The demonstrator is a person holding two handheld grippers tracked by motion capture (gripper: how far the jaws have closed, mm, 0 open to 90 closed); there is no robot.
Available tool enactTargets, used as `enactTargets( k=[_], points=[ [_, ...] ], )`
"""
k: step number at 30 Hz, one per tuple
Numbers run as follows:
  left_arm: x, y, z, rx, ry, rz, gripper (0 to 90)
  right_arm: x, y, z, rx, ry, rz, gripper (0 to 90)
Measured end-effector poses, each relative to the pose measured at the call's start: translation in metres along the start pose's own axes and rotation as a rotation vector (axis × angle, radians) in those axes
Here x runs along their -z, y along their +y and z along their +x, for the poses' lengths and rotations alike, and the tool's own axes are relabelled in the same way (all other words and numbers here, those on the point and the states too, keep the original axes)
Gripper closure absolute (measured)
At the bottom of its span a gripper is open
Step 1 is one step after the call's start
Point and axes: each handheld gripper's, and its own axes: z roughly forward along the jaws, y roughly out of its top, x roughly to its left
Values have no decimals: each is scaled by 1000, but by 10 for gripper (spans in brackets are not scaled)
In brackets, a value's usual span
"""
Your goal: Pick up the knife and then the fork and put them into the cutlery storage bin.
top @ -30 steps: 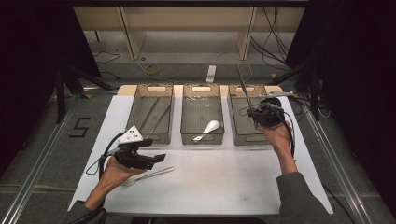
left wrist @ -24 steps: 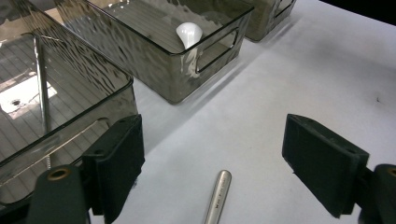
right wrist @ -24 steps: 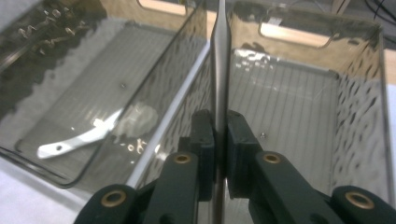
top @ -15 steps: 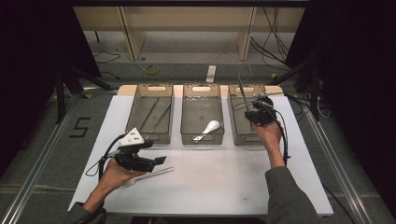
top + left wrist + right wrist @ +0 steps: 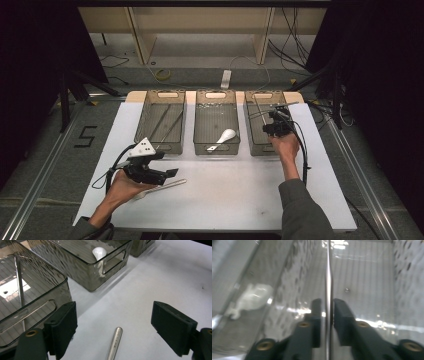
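Steel, thin and slick, the rod (image 5: pixel 328 277) is standing between your right gripper (image 5: pixel 327 307) jaws inside the right-hand bin (image 5: pixel 254 145); they've just been easing apart, barely gripping now. Your left gripper (image 5: pixel 113 327) is gaping wide over another metal utensil handle (image 5: pixel 115 342); pinch that mid-shaft, it's stiff but slippery.

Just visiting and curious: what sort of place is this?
Probably a lab bench for recording handling work: a white-covered table, three clear bins, cabled handheld grippers, and floor cables.
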Motion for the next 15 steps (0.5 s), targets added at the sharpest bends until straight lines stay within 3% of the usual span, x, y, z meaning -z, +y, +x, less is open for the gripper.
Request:
enactTargets(
  k=[1, 5, 10, 15],
  points=[
    [0, 0, 0, -1, -1, 2, 205, 2, 1, 0, -14, 18, -7, 714],
    [-1, 0, 0, -1, -4, 8, 205, 15, 6, 4, 10, 39, -64, 620],
    [-2, 0, 1, 9, -1, 20, 204, 26, 3, 6, 29, 82, -76, 500],
    [-5, 1, 4, 14, 0, 64, 197, 40, -7, 12, 105, 145, -97, 434]
  ],
)
